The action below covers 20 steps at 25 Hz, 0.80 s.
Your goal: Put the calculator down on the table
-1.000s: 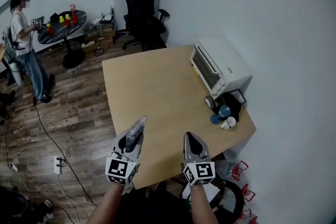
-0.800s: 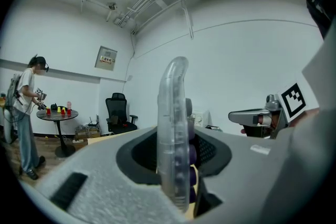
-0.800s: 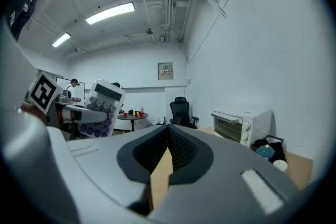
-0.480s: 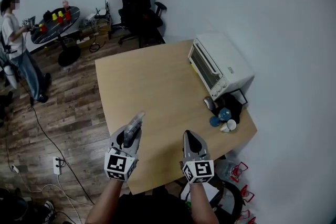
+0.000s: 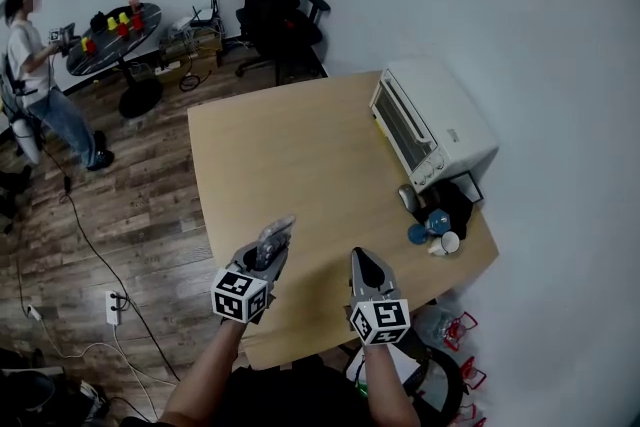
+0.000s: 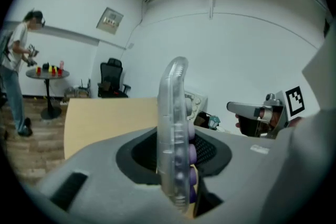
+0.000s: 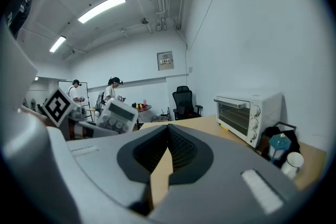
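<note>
The calculator (image 5: 276, 236), a clear-cased one with purple keys, is clamped edge-up in my left gripper (image 5: 263, 258), which is shut on it just above the near left part of the wooden table (image 5: 300, 150). In the left gripper view the calculator (image 6: 176, 123) stands upright between the pads, keys facing right. My right gripper (image 5: 365, 265) hovers over the table's near edge, shut with nothing in it; its jaws (image 7: 168, 129) meet at the tips. From the right gripper view the calculator (image 7: 117, 115) shows at the left.
A white toaster oven (image 5: 432, 123) stands at the table's right edge, with cups and dark items (image 5: 436, 221) in front of it. Beyond the table are a black office chair (image 5: 275, 0) and a person (image 5: 35, 50) at a round table (image 5: 115, 27). Cables and a power strip (image 5: 113, 305) lie on the floor.
My left gripper has come down and forward with the calculator, rolling a little, and now sits lower over the table's near left. The right gripper has shifted slightly and stays shut.
</note>
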Available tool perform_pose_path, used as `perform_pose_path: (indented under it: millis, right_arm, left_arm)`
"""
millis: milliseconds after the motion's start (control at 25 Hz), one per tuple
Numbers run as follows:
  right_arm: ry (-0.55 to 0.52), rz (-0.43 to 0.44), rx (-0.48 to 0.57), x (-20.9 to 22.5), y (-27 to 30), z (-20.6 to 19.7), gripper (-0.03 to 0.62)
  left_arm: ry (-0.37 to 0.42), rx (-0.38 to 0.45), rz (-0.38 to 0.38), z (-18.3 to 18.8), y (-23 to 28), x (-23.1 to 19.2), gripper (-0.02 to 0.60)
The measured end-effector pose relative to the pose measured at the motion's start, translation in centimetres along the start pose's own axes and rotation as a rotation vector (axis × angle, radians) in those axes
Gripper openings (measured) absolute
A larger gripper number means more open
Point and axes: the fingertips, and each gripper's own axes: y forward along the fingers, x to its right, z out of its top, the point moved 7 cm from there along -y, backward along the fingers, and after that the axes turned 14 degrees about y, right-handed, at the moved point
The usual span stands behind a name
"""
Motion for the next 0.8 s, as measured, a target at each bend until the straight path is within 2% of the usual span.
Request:
perform_pose_path:
  millis: [80,200,320,360,480,560,680,800]
  right_arm:
    - [0.012,-0.009,-0.011,0.4,-0.1,-0.3,0.002]
    - [0.032,-0.019,-0.023,0.6,-0.3,-0.8,0.002]
    - [0.045,-0.027,-0.025,0.7,-0.7,-1.0,0.003]
    - [0.049,-0.03,-0.028,0.8,-0.8,-1.1,0.003]
    - [0.057,-0.04,-0.042,1.0,-1.0,-1.7,0.002]
    - [0.06,-0.044,-0.047,1.0,-1.2,-2.0,0.003]
    - [0.067,-0.05,-0.058,1.2,-1.6,-2.4,0.003]
    - [0.084,-0.06,-0.07,1.1,-1.5,-3.0,0.003]
  left_arm:
    - [-0.11,-0.076,-0.088,-2.7,2.4,0.0,0.13]
    - [-0.332,-0.187,-0.238,-6.7,5.9,-0.3,0.13]
    - [-0.48,-0.328,-0.34,-9.8,9.1,-0.4,0.13]
    - [-0.543,-0.366,-0.357,-11.0,10.0,-0.5,0.13]
    - [-0.821,-0.433,-0.342,-14.8,12.1,-1.3,0.13]
    - [-0.949,-0.463,-0.334,-16.9,12.9,-1.6,0.131]
    - [-1.027,-0.484,-0.364,-18.5,13.9,-1.2,0.131]
    - [-1.09,-0.468,-0.347,-19.3,14.4,-1.6,0.132]
